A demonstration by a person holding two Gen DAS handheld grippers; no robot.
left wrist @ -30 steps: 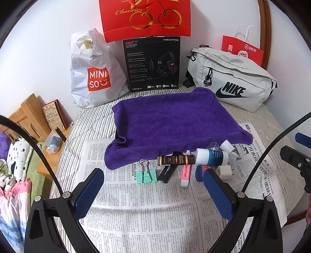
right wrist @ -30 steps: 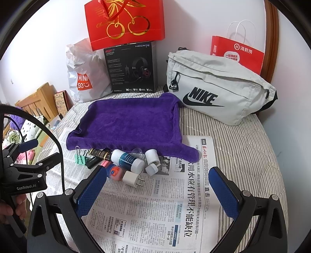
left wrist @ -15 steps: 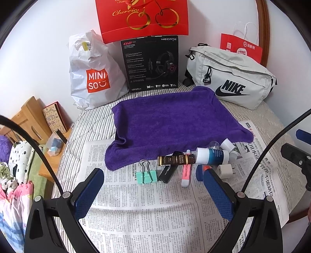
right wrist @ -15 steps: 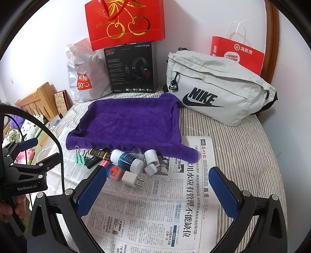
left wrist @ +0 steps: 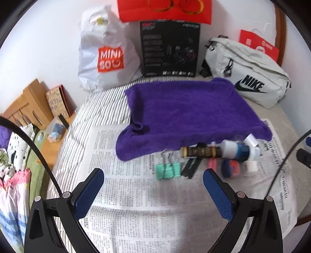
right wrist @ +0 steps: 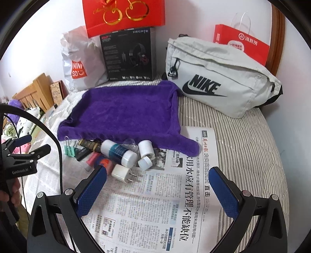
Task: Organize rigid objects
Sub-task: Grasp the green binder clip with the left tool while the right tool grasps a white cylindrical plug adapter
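A heap of small objects lies on newspaper [right wrist: 155,206] at the purple towel's [right wrist: 124,114] near edge: green binder clips [left wrist: 168,170], a black flat item [left wrist: 191,165], a brown tube [left wrist: 201,152], a blue-and-white bottle [right wrist: 118,152], two small white bottles [right wrist: 145,148], a white plug [right wrist: 121,173], a pink tube [right wrist: 92,158] and a blue-orange item [left wrist: 230,168]. My left gripper [left wrist: 153,186] hangs open just short of the clips. My right gripper [right wrist: 157,184] is open, its left finger beside the plug. Nothing is held.
Against the wall stand a white Miniso bag [left wrist: 105,56], a black headset box [right wrist: 129,55], red gift bags [right wrist: 124,15] and a grey Nike bag [right wrist: 219,77]. A wooden bedside unit [left wrist: 27,105] sits left of the striped bed.
Both grippers have moved forward and lower toward the heap, so the objects look larger. The left view is blurred from motion. Nothing was picked up.
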